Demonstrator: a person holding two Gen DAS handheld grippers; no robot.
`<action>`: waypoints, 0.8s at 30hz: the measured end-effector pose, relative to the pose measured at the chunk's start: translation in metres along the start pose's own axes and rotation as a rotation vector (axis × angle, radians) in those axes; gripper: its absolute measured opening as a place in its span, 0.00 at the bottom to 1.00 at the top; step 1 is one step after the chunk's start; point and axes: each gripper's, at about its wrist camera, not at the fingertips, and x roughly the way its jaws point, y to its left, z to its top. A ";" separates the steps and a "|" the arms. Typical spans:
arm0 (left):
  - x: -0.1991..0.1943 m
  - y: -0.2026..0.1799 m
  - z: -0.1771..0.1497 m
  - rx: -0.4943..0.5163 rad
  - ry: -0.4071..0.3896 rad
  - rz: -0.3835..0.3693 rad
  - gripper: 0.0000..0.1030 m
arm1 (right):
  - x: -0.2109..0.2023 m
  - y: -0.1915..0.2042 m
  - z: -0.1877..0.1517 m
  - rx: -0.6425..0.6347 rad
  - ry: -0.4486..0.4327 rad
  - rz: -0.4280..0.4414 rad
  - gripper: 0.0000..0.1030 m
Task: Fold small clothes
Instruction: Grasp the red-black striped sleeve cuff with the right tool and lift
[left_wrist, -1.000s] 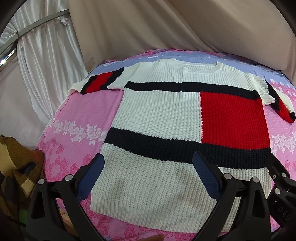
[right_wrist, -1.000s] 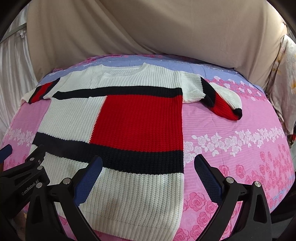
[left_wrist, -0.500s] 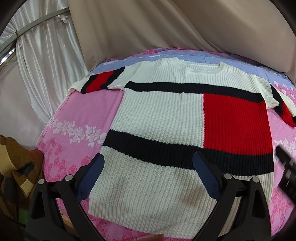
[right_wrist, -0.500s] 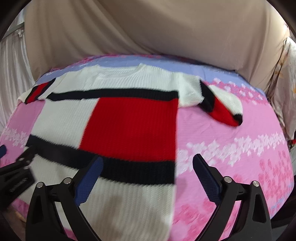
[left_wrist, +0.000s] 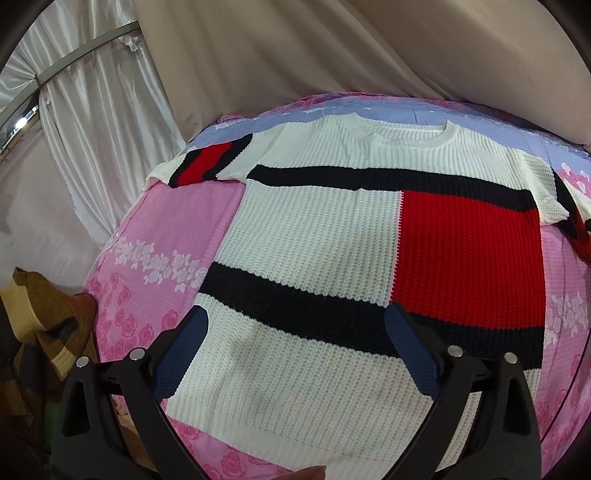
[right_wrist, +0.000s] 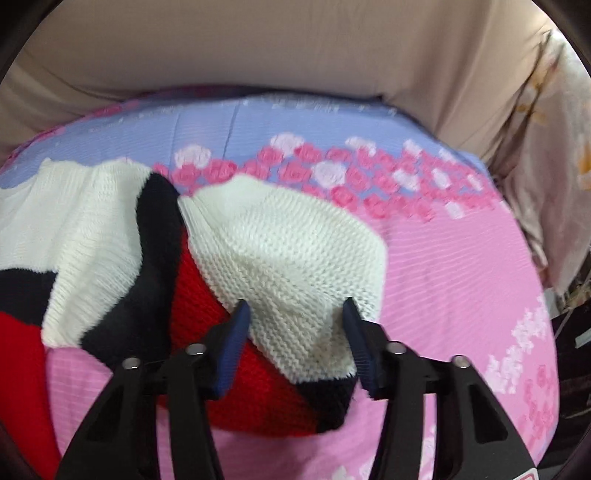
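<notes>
Blue ribbed pads sit at the tips of the left gripper (left_wrist: 295, 354), and its black fingers stand wide apart over the lower part of the sweater (left_wrist: 332, 258), with nothing between them. This gripper hangs above the white band near the hem; whether it touches the knit I cannot tell.

The sweater lies flat and face up on the bedsheet (left_wrist: 166, 229), which is pink with rose prints and turns lilac at the far side. Its hem is nearest to the left wrist camera, and the round neck is at the far end. Going away from the hem there is a white band, then a black stripe, then a white block beside a red block, then one more black stripe and the white shoulders. The sleeve on the left of this view lies spread out, with a red and black cuff.

In the right wrist view the right gripper (right_wrist: 295, 339) is over the other sleeve (right_wrist: 288, 258), which is bunched and folded over itself, white on top with red and black under it. Its jaws have just been closing and are now narrow, with the white knit of the sleeve between the two blue pads. If the pads already press the knit, I cannot tell, because this view is blurred.

Behind the bed hangs a beige cloth (right_wrist: 277, 48). A white curtain (left_wrist: 96, 122) hangs at the far left, and a brown and yellow checked fabric (left_wrist: 40, 321) lies beside the bed.
</notes>
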 end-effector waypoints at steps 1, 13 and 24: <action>-0.002 -0.002 -0.001 0.001 0.002 0.004 0.92 | -0.002 -0.004 0.000 0.009 -0.018 0.036 0.18; -0.023 -0.052 -0.005 0.034 -0.004 -0.017 0.92 | -0.056 -0.198 -0.033 0.543 -0.179 0.097 0.04; -0.031 -0.094 -0.012 0.074 0.029 -0.087 0.92 | -0.032 -0.233 -0.065 0.624 -0.083 0.126 0.62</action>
